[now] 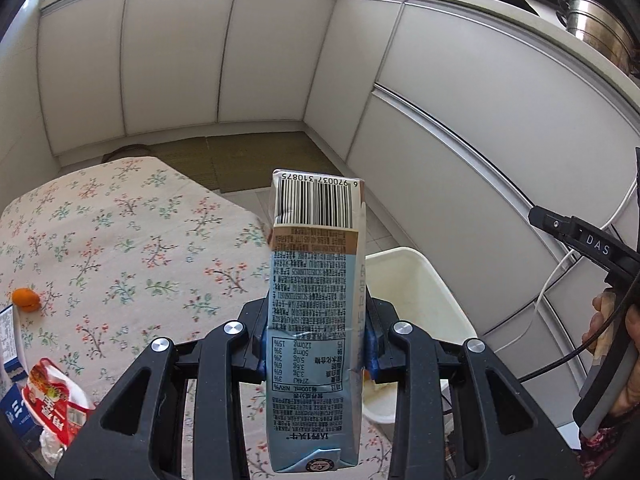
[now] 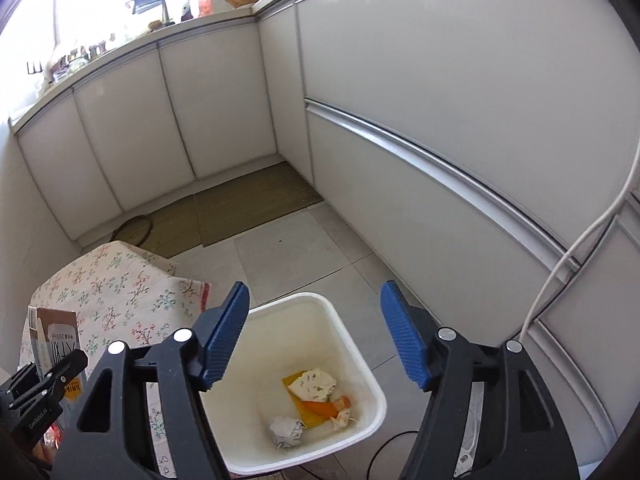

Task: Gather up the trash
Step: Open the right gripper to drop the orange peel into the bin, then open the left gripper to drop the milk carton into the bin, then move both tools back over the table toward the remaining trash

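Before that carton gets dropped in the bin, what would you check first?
1. Milk carton gripped firmly by left fingers: ok.
2. Carton above the white bin: not ok, it sits beside the rim, over the table edge.
3. Right gripper open and empty: ok.
4. Room in bin: ok, only a few scraps at the bottom.
5. Right gripper clear of the bin mouth: not ok, it hangs above it.

Glossy cabinets (image 2: 440,80), cloth table cover (image 1: 120,240)
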`<state>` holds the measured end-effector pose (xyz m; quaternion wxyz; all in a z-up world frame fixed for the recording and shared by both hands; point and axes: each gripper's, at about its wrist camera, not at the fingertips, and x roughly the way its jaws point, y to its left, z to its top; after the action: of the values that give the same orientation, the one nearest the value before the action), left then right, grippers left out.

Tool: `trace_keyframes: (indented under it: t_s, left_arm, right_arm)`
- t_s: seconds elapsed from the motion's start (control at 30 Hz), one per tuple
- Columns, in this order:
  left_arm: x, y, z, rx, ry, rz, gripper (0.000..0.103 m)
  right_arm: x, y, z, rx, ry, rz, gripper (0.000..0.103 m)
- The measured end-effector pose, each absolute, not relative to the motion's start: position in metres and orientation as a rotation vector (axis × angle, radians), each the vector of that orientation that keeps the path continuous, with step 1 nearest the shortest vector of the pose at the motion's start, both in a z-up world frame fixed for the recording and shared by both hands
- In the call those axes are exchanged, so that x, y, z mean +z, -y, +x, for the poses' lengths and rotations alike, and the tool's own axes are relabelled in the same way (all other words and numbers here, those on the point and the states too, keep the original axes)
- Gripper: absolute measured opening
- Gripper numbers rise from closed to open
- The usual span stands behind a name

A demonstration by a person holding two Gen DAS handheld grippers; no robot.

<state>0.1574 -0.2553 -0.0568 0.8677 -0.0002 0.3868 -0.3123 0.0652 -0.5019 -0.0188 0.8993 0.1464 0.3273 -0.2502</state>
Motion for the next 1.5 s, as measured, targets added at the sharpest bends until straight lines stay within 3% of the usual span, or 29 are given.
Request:
trace_keyframes:
  t_s: [0.03,0.13,0.8,0.93,1.1,1.17,1.37,1.5]
  left_arm:
    - [-0.057,0.265,0.156,-0.665,-0.812,0.006,0.032]
    - [-0.057,0.291,0.151,-0.700,-0.820,0.014,0.032]
    - [-0.075,0.390,0.153,-0.789,-0.923,0.013,0.033]
    - [-0.078,0.387,0.154,-0.774,-0.922,0.016,0.056]
    - [-0.081,0.376,0.157,-0.734,-0.930,0.007,0.058]
    - [-0.083,0.370,0.160,-0.711,-0.930,0.000,0.068]
    - [-0.084,0.352,0.163,-0.641,-0.910,0.000,0.083]
    - [-0.085,0.337,0.165,-0.603,-0.911,-0.023,0.083]
  right_arm:
    - [-0.019,0.509,0.060,-0.541,-0.673,0.314,0.078]
    - [-0.021,0.532,0.045,-0.614,-0.667,0.355,0.085]
    - [-0.039,0.585,0.012,-0.773,-0.718,0.383,0.087]
    - [-0.040,0.580,0.017,-0.763,-0.725,0.367,0.087]
    - [-0.039,0.572,0.025,-0.752,-0.732,0.333,0.087]
    - [-0.039,0.567,0.027,-0.748,-0.737,0.315,0.088]
    - [-0.038,0.546,0.039,-0.719,-0.732,0.237,0.090]
    - [-0.034,0.526,0.048,-0.692,-0.712,0.183,0.090]
